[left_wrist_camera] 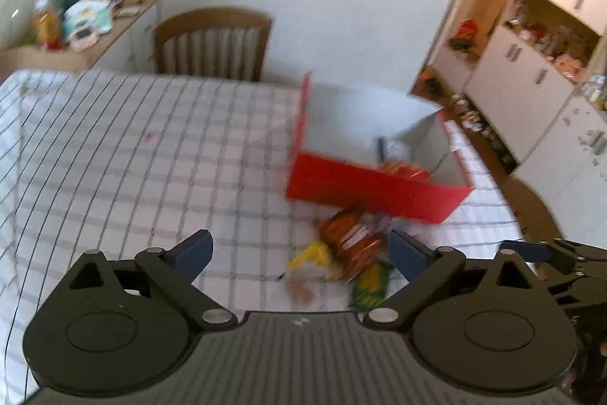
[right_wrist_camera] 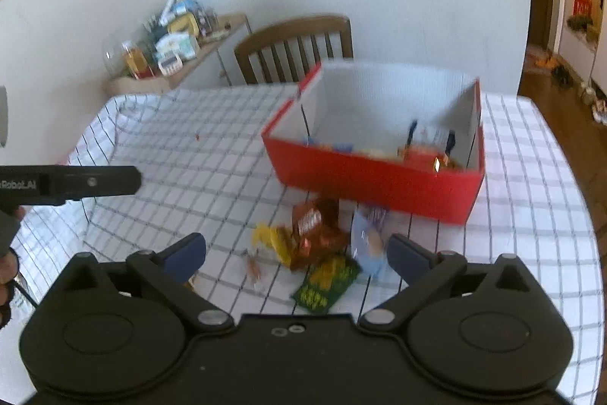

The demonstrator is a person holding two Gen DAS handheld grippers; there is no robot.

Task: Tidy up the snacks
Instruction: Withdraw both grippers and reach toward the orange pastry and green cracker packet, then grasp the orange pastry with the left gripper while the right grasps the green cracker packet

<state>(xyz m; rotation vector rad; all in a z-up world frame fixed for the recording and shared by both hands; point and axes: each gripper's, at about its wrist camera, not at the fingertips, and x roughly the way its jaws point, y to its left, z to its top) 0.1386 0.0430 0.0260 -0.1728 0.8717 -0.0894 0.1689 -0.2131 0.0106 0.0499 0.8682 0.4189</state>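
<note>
Now you are between picks: left gripper (left_wrist_camera: 299,253) and right gripper (right_wrist_camera: 296,257) both gape empty. Loose snacks (right_wrist_camera: 318,238) lie near the red box (right_wrist_camera: 375,185); grab one next.

The worktop (right_wrist_camera: 182,154) wears a white cloth with a thin dark grid. Beyond the fingers (right_wrist_camera: 186,255), which are dark blue on black arms, the box (right_wrist_camera: 375,185) is bright red outside and white inside. Between the fingers and the box lie an orange-brown packet (right_wrist_camera: 315,234) with white lettering, a yellow wrapper (right_wrist_camera: 271,240), a green packet (right_wrist_camera: 326,285) printed yellow, and a pale blue one (right_wrist_camera: 366,245). The chair (right_wrist_camera: 296,44) past the worktop is brown wood
</note>
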